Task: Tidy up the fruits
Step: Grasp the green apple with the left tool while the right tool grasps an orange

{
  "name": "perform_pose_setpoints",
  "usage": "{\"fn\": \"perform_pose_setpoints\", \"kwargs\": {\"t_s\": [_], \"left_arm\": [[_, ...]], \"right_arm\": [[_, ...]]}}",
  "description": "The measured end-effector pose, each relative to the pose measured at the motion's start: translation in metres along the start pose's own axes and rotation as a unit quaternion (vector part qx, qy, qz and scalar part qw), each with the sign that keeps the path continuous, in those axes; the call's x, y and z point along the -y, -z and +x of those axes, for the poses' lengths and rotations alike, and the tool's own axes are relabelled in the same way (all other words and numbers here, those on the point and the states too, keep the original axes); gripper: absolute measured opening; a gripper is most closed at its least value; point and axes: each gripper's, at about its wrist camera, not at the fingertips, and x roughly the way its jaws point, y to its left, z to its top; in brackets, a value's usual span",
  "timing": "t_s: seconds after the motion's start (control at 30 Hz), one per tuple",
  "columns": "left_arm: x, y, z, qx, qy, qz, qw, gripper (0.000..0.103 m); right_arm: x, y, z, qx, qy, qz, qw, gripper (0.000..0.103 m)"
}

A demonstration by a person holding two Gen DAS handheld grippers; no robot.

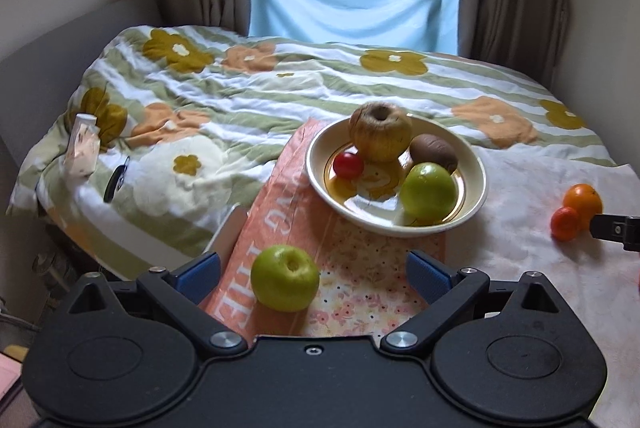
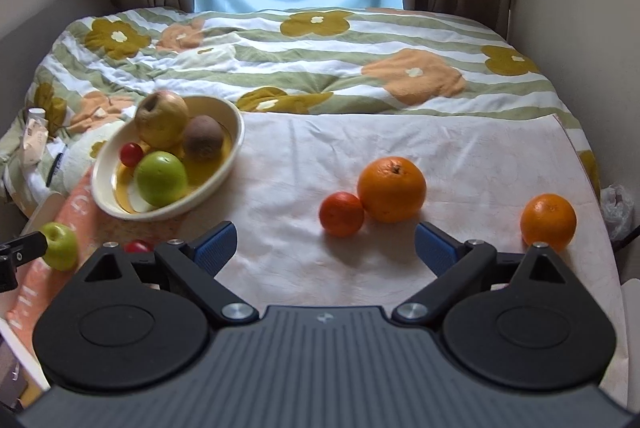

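A cream plate on the bed holds a yellow-brown apple, a kiwi, a green apple and a small red tomato. A second green apple lies on the orange cloth between my left gripper's open fingers, untouched. My right gripper is open and empty, just short of a small tangerine and a large orange. Another orange lies to its right. A red tomato peeks behind its left finger.
The orange printed cloth and a pale mat cover the near part of the flowered duvet. A small white packet and a dark object lie at the left bed edge. Curtains and a window stand behind.
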Motion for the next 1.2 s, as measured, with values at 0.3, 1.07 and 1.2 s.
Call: {"fn": "perform_pose_setpoints", "kwargs": {"t_s": [0.3,1.07,1.2], "left_arm": [[0.001,0.016,0.040,-0.018,-0.035,-0.001,0.9992,0.092],[-0.013,0.013,0.071,-0.041,-0.037,0.010,0.9984,0.057],[-0.012,0.013,0.070,-0.041,-0.035,0.006,0.9985,0.057]], "right_arm": [[0.004,0.016,0.040,-0.004,0.021,0.006,1.000,0.103],[-0.005,0.012,0.081,-0.011,0.055,0.053,0.997,0.081],[-0.008,0.009,0.087,-0.011,0.054,0.058,0.997,0.073]]}}
